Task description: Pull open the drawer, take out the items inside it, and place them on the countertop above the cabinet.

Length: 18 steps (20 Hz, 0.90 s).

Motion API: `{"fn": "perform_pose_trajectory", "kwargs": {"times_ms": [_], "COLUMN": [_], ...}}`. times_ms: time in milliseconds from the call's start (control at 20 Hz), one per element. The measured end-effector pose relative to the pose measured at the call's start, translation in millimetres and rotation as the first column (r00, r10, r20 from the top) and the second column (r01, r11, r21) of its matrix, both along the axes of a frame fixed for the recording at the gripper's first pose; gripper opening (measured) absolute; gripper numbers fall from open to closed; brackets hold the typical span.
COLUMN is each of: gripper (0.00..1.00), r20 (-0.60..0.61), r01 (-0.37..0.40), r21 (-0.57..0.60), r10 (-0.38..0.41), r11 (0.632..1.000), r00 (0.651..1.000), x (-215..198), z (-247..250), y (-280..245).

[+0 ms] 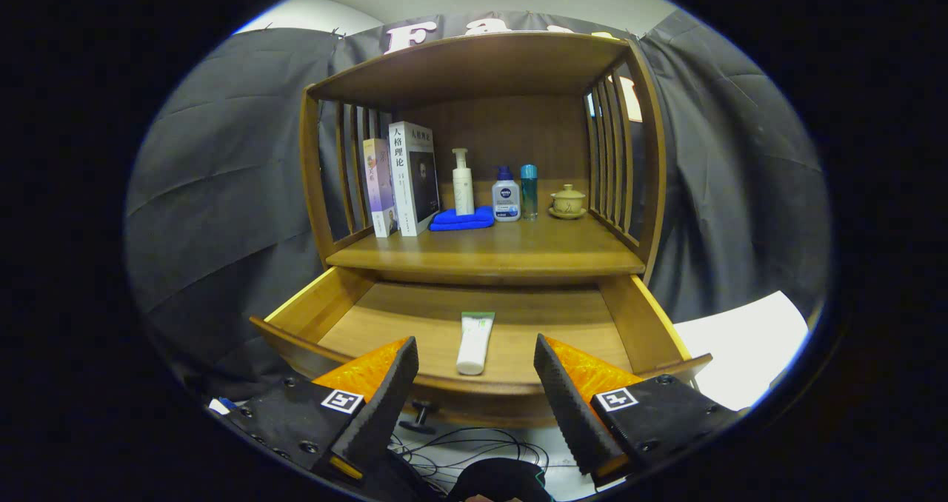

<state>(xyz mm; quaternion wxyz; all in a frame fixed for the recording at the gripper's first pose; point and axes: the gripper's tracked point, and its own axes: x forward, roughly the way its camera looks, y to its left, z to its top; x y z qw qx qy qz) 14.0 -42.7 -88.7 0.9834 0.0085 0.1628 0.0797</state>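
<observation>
1. Drawer (pixel 348 317) of the wooden cabinet stands pulled out toward me, its knob (pixel 420 417) showing below the front edge.
2. I see a white tube with a green end (pixel 474 343) lying on the drawer floor, just ahead of my fingers and lined up with the gap between them.
3. My gripper (pixel 474 383) has its fingers (pixel 385 406) spread wide apart, holding nothing, hovering over the drawer's front edge.
4. On the countertop (pixel 489 254) above I see two upright books (pixel 404 180), a blue cloth (pixel 463 219) under a white pump bottle (pixel 463 183), a small white bottle with a blue cap (pixel 506 195), a slim teal bottle (pixel 528 191), and a lidded cup on a saucer (pixel 567 201).
5. Cables (pixel 474 446) lie on the floor below the drawer.
</observation>
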Motion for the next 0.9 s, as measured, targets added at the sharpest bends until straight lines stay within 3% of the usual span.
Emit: {"fn": "perform_pose_trajectory", "kwargs": {"times_ms": [350, 600, 900], "gripper": [0.98, 0.98, 0.99], "r20": [-0.121, -0.28, -0.374], "r01": [-0.06, -0.113, -0.163], "r21": [0.012, -0.083, -0.209], "r10": [0.061, 0.086, 0.076], "r11": [0.998, 0.99, 0.964], "r00": [0.991, 0.956, 0.924], "x": [68, 99, 133], "z": [5, -32, -58], "y": [16, 26, 34]}}
